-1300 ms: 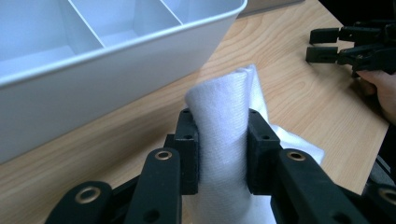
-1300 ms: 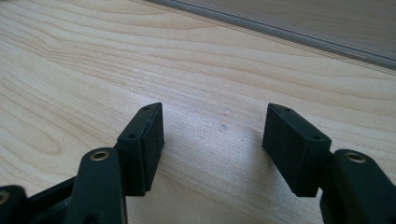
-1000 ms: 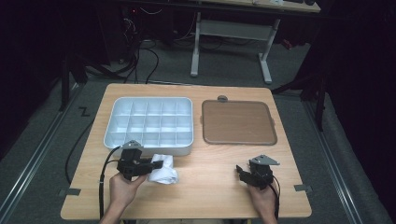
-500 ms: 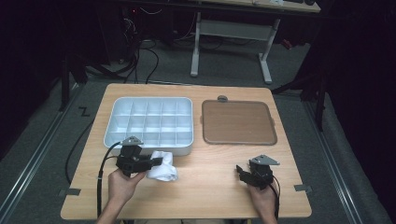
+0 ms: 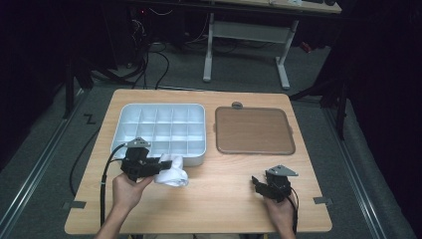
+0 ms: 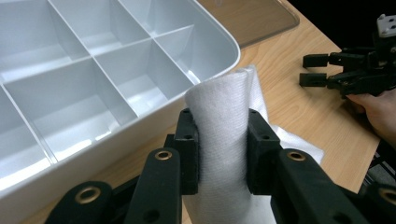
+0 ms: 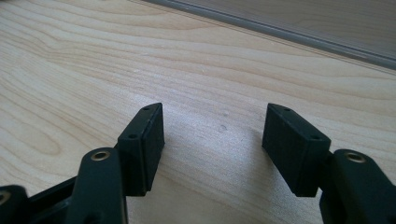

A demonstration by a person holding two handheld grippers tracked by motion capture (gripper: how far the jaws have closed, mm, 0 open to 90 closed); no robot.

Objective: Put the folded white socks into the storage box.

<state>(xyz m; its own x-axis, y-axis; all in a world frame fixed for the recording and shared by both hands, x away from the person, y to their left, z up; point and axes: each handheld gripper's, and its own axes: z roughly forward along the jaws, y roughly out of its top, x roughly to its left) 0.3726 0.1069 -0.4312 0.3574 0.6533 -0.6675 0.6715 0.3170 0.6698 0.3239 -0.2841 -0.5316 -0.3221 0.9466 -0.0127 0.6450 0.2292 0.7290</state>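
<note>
— What does the left gripper [image 6: 218, 148] hold?
— A white cloth [image 6: 219, 140], pinched in a fold just beside the grey tray [image 6: 140, 119]; its tail drapes on the desk [image 5: 224, 199]. Soft, light and limp, so a bunched fold probably suits best.
— And the right gripper [image 7: 212, 140]?
— Jaws apart, empty, over bare desk.

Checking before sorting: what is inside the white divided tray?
The white divided tray has bare compartments in the high view; those under the left gripper and cloth are covered.
</note>
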